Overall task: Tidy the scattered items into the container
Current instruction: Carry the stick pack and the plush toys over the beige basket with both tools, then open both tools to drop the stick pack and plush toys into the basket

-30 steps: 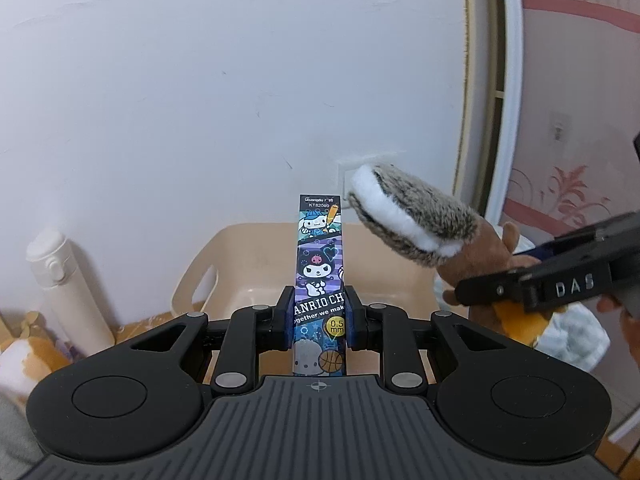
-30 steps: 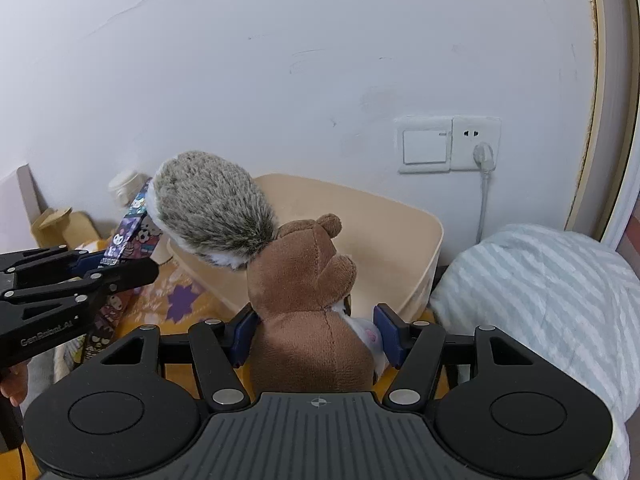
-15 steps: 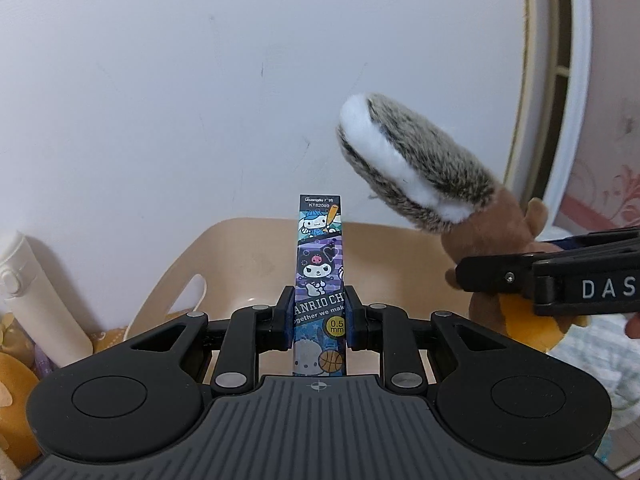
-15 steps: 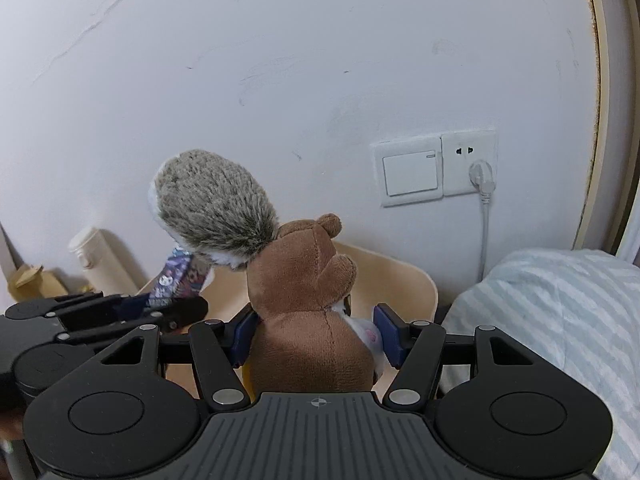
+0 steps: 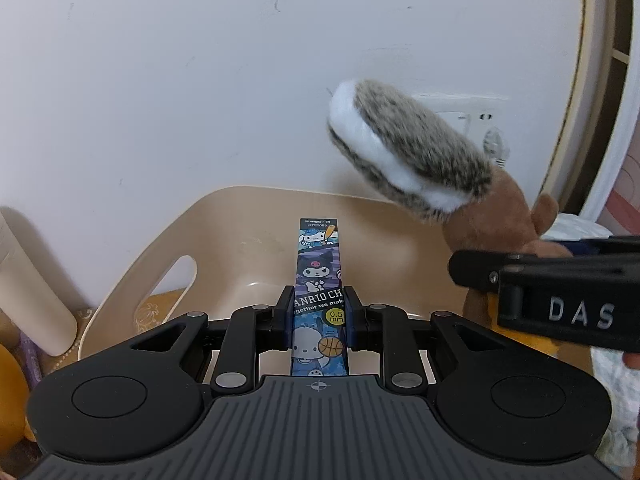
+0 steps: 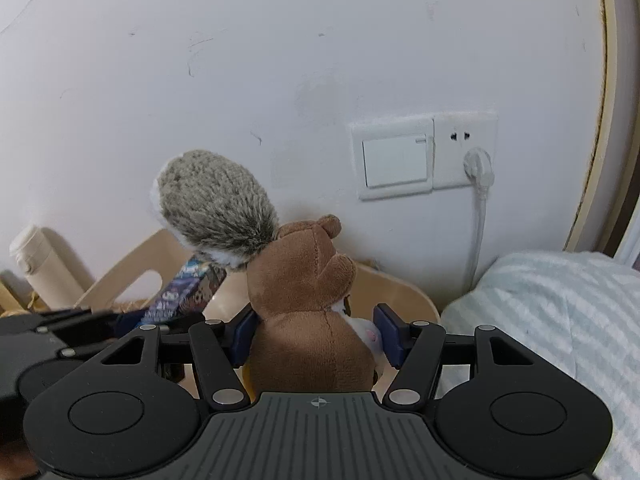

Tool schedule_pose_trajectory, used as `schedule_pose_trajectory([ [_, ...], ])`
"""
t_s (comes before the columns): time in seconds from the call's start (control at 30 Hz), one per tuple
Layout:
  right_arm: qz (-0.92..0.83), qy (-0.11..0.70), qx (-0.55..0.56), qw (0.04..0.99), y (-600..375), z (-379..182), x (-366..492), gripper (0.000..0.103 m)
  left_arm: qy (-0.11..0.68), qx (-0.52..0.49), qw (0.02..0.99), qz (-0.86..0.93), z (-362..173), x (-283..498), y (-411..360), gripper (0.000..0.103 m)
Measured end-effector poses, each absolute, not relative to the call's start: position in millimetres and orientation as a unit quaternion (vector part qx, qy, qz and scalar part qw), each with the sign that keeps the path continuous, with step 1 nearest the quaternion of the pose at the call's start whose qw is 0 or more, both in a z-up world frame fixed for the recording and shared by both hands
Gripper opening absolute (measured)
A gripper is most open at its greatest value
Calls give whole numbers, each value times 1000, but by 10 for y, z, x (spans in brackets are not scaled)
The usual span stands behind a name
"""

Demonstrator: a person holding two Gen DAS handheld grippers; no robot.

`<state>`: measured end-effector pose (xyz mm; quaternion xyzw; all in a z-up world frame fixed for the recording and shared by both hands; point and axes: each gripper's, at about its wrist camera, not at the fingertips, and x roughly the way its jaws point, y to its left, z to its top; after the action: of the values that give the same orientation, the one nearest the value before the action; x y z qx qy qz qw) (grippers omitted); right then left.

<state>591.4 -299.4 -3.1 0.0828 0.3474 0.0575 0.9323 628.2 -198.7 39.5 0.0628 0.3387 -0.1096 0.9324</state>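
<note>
A brown plush squirrel [image 6: 308,304] with a bushy grey tail edged in white rose upright above a beige plastic bin [image 5: 248,236], clamped around its body by the right gripper [image 6: 316,332]. The gripper's blue-padded jaws stood moderately apart, pressed into the toy's sides, with a patch of white belly showing by the right pad. In the left wrist view the same toy [image 5: 496,220] leaned in from the right, its tail angled up and to the left over the far rim of the bin, with the right gripper's black finger [image 5: 540,268] marked "DAS" in front of it.

The left gripper [image 5: 319,312] held a long, narrow pen box [image 5: 319,276] printed with cartoon characters and a yellow "0.5 mm" circle. Its jaws were drawn in close, gripping the box near its lower half, so that the box pointed forward over the bin's interior. The bin, with a cut-out handle in its left wall, sat against a white wall [image 6: 280,60].

A cream-coloured bottle [image 6: 40,268] stood just left of the bin. A light switch [image 6: 394,158] and a socket with a white plug [image 6: 478,164] sat on the wall to the right, above a pale striped pillow [image 6: 560,312].
</note>
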Motion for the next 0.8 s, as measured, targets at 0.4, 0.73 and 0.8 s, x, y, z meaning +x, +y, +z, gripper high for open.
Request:
schedule_pose_trajectory([
  [0.4, 46, 410, 45, 910, -2826, -231, 6059, 61, 388, 111, 910, -93, 218, 6518, -1943, 53],
  [0.73, 50, 362, 35, 930, -2901, -48, 5709, 90, 351, 102, 924, -112, 203, 6070, -1465, 79],
  [0.8, 50, 343, 38, 937, -2885, 23, 5551, 95, 343, 93, 927, -120, 235, 5945, -1403, 82],
])
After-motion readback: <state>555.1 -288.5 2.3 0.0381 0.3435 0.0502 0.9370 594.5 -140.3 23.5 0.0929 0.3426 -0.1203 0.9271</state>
